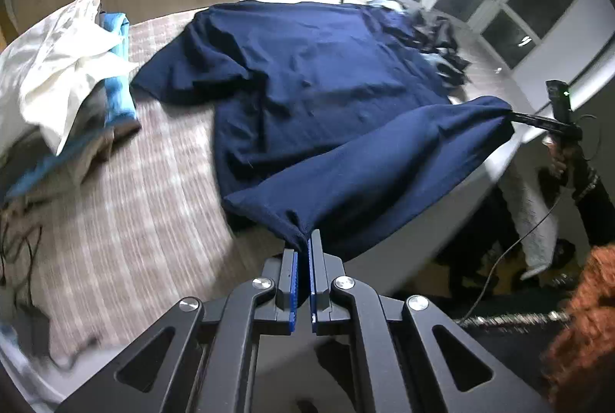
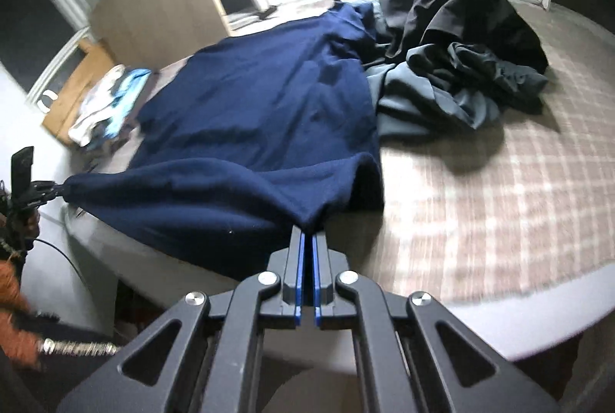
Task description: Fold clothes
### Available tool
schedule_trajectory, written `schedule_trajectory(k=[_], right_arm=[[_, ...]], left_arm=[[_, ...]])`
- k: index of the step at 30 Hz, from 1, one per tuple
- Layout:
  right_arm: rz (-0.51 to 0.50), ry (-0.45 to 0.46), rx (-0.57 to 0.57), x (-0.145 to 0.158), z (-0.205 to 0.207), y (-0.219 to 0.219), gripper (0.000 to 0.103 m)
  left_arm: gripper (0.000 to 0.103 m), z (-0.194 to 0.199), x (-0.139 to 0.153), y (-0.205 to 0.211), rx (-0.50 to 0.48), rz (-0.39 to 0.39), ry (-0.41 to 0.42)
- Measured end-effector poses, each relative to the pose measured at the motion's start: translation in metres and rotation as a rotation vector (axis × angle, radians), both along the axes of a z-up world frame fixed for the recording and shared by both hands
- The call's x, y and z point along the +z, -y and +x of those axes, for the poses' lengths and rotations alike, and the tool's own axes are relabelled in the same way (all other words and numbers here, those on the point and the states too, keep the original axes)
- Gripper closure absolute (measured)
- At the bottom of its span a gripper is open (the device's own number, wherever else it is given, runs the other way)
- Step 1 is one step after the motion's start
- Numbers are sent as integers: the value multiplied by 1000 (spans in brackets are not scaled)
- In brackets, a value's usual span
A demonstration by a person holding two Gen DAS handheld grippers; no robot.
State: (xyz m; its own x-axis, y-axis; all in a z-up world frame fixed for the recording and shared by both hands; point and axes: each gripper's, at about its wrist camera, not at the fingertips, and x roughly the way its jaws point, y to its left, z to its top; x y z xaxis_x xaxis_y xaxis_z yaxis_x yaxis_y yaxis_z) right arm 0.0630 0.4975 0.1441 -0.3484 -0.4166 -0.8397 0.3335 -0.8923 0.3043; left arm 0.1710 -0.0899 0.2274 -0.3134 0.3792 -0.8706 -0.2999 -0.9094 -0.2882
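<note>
A navy blue T-shirt (image 1: pixel 315 75) lies spread on the plaid bed, its near hem lifted and stretched between my two grippers; it also shows in the right wrist view (image 2: pixel 261 105). My left gripper (image 1: pixel 305 240) is shut on one hem corner. My right gripper (image 2: pixel 308 234) is shut on the other hem corner. In the left wrist view the right gripper (image 1: pixel 515 115) shows at the far right, pinching the cloth. In the right wrist view the left gripper (image 2: pixel 57 191) shows at the far left, pinching the cloth. The hem hangs just past the bed's front edge.
A pile of white and light blue clothes (image 1: pixel 73 75) lies at the bed's left. A heap of dark grey and black clothes (image 2: pixel 461 48) lies to the right of the shirt. The plaid bed cover (image 2: pixel 480 201) shows around them. A white towel (image 1: pixel 534 217) and cables hang below the bed's edge.
</note>
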Motion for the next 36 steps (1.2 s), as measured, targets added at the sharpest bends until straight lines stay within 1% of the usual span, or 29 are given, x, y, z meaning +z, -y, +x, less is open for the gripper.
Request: schedule_trajectory(k=[1, 2, 3, 5, 8, 11, 12, 14, 15, 17, 18, 19, 20, 22, 23, 24, 26, 28, 29, 30, 31, 32, 33, 35, 36], right_arm=[[8, 13, -6, 1, 9, -2, 100], [19, 28, -11, -2, 17, -5, 100], [33, 49, -18, -10, 23, -6, 100], [52, 104, -33, -31, 29, -9, 100], [69, 174, -44, -68, 30, -7, 100], [103, 182, -17, -90, 25, -1, 99], [107, 182, -13, -96, 23, -1, 99], [101, 186, -14, -102, 22, -2, 99], [102, 187, -10, -104, 22, -2, 99], [110, 184, 10, -106, 26, -2, 98], [117, 182, 19, -107, 28, -2, 95], [127, 178, 26, -106, 30, -2, 90], [131, 170, 31, -104, 32, -1, 87], [134, 145, 33, -101, 34, -2, 68], [145, 125, 29, -100, 34, -2, 64], [148, 111, 27, -98, 35, -2, 63], [142, 90, 26, -95, 35, -2, 62], [145, 77, 20, -94, 37, -3, 62], [153, 71, 19, -94, 37, -3, 62], [166, 63, 21, -94, 38, -2, 61], [177, 58, 24, -96, 38, -2, 60], [184, 55, 28, -98, 38, -1, 60], [189, 56, 30, -101, 38, 1, 60], [197, 66, 32, -109, 37, 3, 60], [200, 58, 36, -111, 39, 5, 59]], left_arm=[[99, 11, -3, 1, 9, 15, 15], [99, 21, -12, 1, 12, 39, 46], [99, 30, -23, 1, 13, 46, 79], [99, 40, -50, -1, 28, 43, 140], [99, 44, -83, -6, 62, 48, 188], [99, 46, -99, -14, 77, 2, 188], [99, 45, -101, -14, 91, 1, 192], [99, 47, -105, -14, 121, 10, 195], [97, 49, -107, -14, 128, 11, 203], [94, 54, -113, -17, 137, -21, 214], [88, 56, -116, -17, 145, -39, 221], [85, 56, -117, -17, 159, -51, 223], [79, 57, -119, -17, 173, -62, 225], [75, 55, -121, -17, 192, -70, 216], [71, 54, -122, -17, 200, -76, 211], [68, 52, -124, -17, 202, -81, 212], [65, 49, -126, -19, 198, -78, 199], [65, 47, -126, -21, 195, -75, 187], [68, 46, -125, -23, 193, -73, 186], [75, 46, -124, -25, 189, -71, 187], [83, 46, -125, -27, 181, -69, 192], [96, 47, -126, -29, 173, -68, 197], [99, 47, -127, -31, 165, -66, 202], [99, 48, -128, -34, 151, -57, 211], [100, 48, -128, -35, 145, -56, 213]])
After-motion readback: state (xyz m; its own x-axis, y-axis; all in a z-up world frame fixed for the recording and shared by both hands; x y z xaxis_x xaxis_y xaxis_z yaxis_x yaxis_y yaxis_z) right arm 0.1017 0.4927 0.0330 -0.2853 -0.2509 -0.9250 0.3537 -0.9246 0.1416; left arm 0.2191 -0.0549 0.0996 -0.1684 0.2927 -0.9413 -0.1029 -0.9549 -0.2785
